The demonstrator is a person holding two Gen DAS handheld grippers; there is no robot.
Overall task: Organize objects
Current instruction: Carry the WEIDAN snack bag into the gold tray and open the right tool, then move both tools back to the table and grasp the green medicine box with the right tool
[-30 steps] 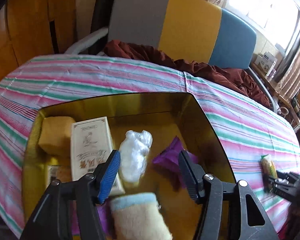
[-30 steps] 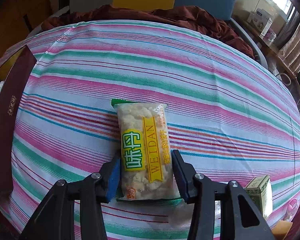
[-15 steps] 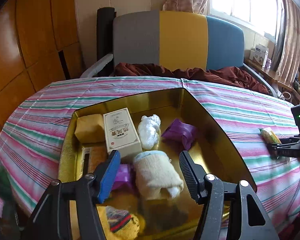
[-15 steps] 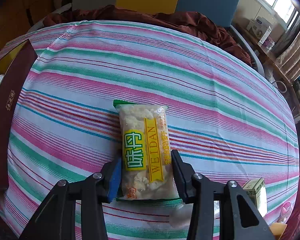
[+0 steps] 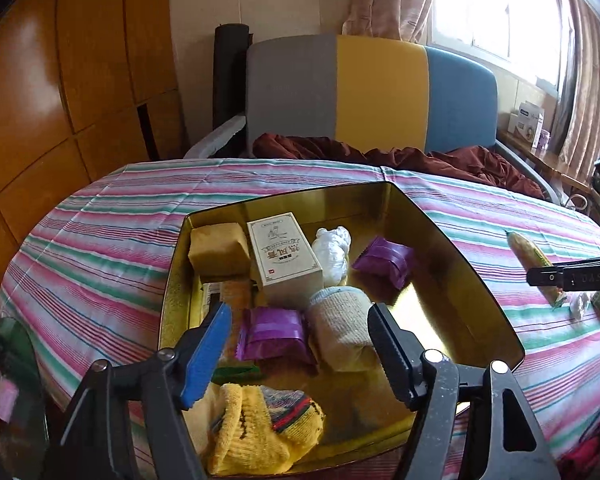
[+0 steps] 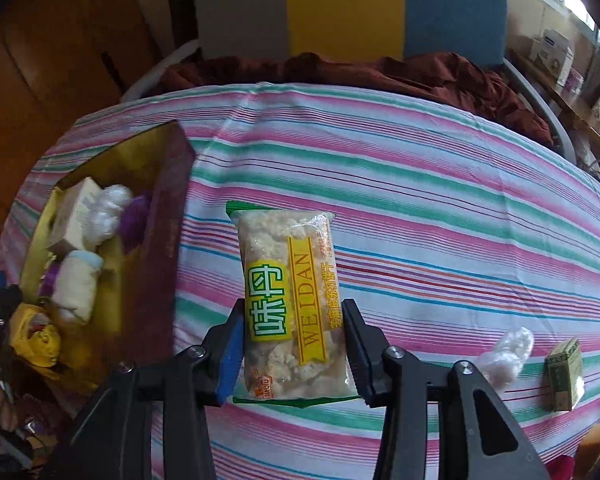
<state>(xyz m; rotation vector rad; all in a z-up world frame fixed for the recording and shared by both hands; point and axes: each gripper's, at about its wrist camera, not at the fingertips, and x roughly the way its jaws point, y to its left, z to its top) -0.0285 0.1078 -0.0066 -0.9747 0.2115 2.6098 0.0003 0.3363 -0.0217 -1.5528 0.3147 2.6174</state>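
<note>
My right gripper [image 6: 292, 344] is shut on a clear snack packet [image 6: 288, 280] with a yellow label, held just above the striped tablecloth [image 6: 420, 208]. Left of it stands the gold-lined box [image 6: 156, 240] with a maroon outer wall. In the left wrist view my left gripper [image 5: 300, 344] hovers over that box [image 5: 420, 216], its jaws opening with nothing between the pads. Below it lie a cream rolled sock [image 5: 340, 324], a purple packet [image 5: 272, 332], a white carton [image 5: 284, 260] and a yellow sock [image 5: 256, 424]. The snack packet [image 5: 528, 256] shows at the right edge.
A white plastic wad [image 6: 508, 352] and a small green carton [image 6: 564, 372] lie on the cloth right of the right gripper. Behind the table stands a grey, yellow and blue chair [image 5: 372, 92] with a maroon cloth [image 5: 380, 152] on its seat. Wooden panels [image 5: 60, 80] line the left.
The left gripper drew back from the box and its jaws widened, leaving the cream sock inside. The right gripper rose with the snack packet, so the box came into its view.
</note>
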